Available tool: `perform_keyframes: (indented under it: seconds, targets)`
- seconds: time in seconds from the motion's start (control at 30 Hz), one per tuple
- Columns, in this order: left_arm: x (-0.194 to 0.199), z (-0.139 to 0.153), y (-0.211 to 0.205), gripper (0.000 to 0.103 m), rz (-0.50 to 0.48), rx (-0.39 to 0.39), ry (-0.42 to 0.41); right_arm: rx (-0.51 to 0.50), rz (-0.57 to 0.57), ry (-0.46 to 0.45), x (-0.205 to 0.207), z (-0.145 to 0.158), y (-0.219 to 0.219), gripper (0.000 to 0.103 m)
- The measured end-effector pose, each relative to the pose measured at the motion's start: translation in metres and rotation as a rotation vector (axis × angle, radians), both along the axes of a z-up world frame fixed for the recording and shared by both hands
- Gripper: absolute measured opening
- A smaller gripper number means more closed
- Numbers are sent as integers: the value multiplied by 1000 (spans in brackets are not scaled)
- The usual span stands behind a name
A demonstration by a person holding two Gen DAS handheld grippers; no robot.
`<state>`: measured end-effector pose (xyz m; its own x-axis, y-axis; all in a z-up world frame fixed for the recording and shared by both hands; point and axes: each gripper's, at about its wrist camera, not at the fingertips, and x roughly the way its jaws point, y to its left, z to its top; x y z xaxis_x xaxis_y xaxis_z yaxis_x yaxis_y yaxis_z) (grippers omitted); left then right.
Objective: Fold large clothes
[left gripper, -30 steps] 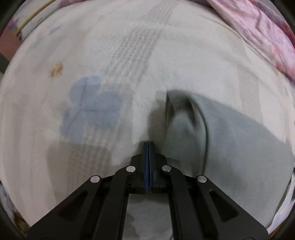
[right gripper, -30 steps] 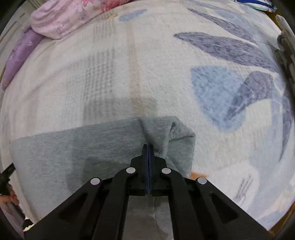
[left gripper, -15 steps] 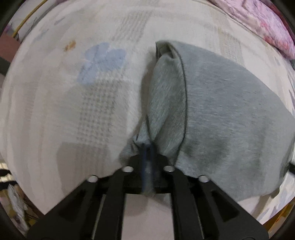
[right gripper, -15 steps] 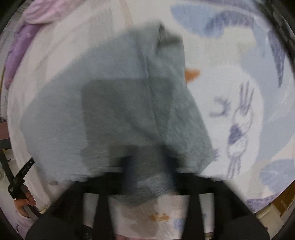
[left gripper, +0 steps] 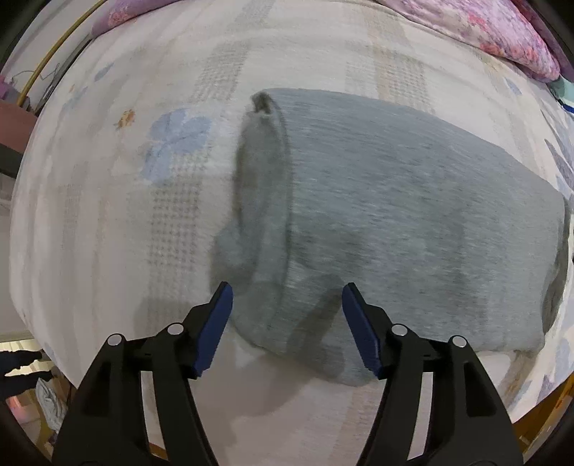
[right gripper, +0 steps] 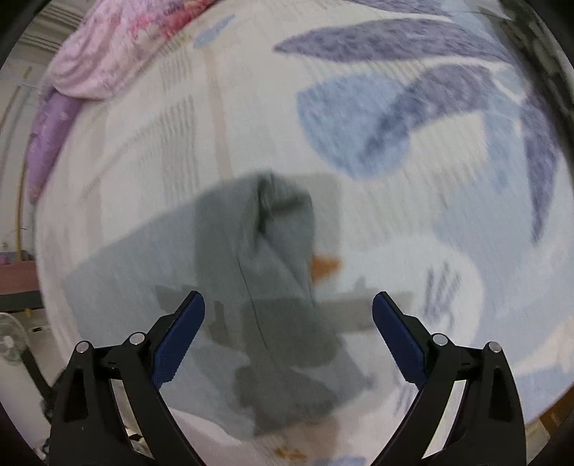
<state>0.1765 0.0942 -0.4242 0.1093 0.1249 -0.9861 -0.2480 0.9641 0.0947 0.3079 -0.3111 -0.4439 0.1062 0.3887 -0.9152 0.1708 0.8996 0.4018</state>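
1. The left hand-held gripper (left gripper: 285,315) is opening, its pads clear of the grey garment (left gripper: 412,222) below.
2. The right hand-held gripper (right gripper: 288,324) gapes wide, empty, above that garment's end.
3. The garment lies folded on the bed (left gripper: 107,215); its loose, bunched end could spring open.

Pale bedspread (left gripper: 323,53) with woven check bands, faded blue flower print (left gripper: 175,138), small orange motif (left gripper: 125,118), large blue-violet leaf print (right gripper: 412,114), pink floral quilt (left gripper: 502,32) bunched along far edge, purple pillow (right gripper: 50,136), white fan (right gripper: 10,344) beside the bed
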Motion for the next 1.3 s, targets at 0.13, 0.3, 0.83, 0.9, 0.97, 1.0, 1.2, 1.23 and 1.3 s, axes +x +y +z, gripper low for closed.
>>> perform_keyframes:
  seconds: [0.13, 0.3, 0.83, 0.9, 0.97, 1.0, 1.2, 1.23, 1.3]
  targets:
    - [18, 6, -32, 70, -7, -5, -2, 49, -14, -35, 27, -12, 8, 91]
    - [22, 7, -41, 74, 27, -2, -8, 163, 39, -79, 34, -26, 12, 92]
    - [73, 45, -94, 76, -65, -78, -202, 310, -33, 170, -28, -60, 43, 45]
    - [90, 47, -103, 76, -98, -92, -207, 291, -37, 174, -29, -58, 43, 42]
    - [107, 47, -112, 75, -135, -121, -185, 246, -22, 171, -27, -55, 49, 37]
    - [116, 46, -116, 66, -148, -135, -180, 220, -19, 170, -29, -52, 52, 36]
    - [162, 38, -127, 2, -114, -227, -51, 100, -36, 188, -9, -56, 82, 36]
    - [171, 37, -127, 2, -106, -254, -26, 82, -28, 192, -3, -56, 89, 36]
    - [186, 37, -131, 0, -110, -252, 15, 78, -36, 210, -4, -59, 85, 36]
